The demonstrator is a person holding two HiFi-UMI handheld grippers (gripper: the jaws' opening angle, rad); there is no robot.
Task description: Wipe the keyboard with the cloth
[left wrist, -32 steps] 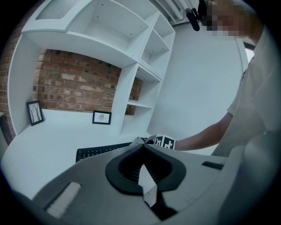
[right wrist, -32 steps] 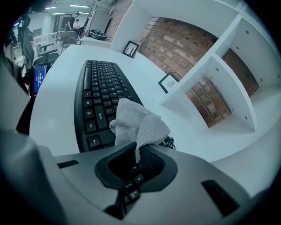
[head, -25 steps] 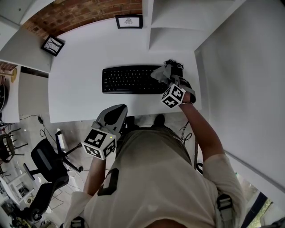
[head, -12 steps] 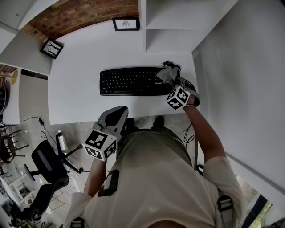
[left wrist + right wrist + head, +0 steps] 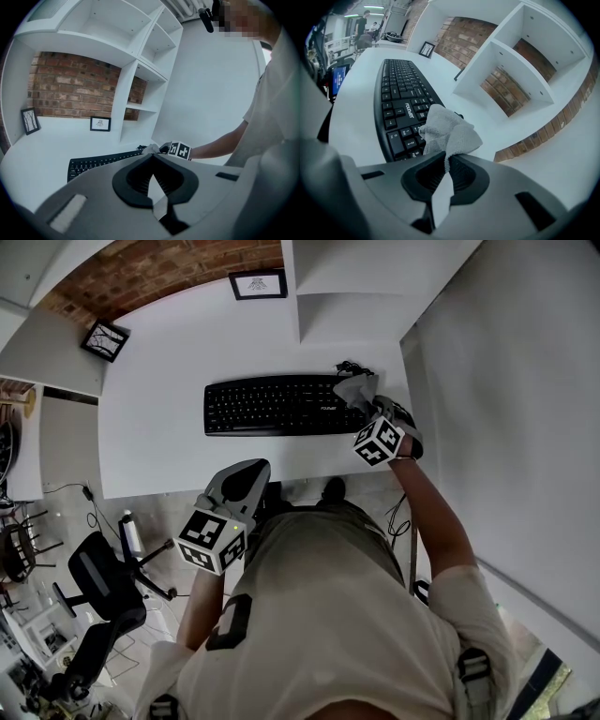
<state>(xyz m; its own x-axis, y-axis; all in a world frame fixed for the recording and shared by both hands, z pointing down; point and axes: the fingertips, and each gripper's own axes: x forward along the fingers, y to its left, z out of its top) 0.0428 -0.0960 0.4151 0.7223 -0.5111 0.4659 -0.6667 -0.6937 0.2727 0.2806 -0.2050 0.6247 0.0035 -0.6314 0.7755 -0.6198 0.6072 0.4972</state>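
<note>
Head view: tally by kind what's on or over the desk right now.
keyboard: 1
cloth: 1
picture frames: 2
Total: 4

From overhead, the head camera looks steeply down, with the keyboard [image 5: 272, 406] at twelve o'clock. The camera on the right gripper [image 5: 368, 411] sits close over it; the one on the left gripper [image 5: 248, 470] sees it from farther back
</note>
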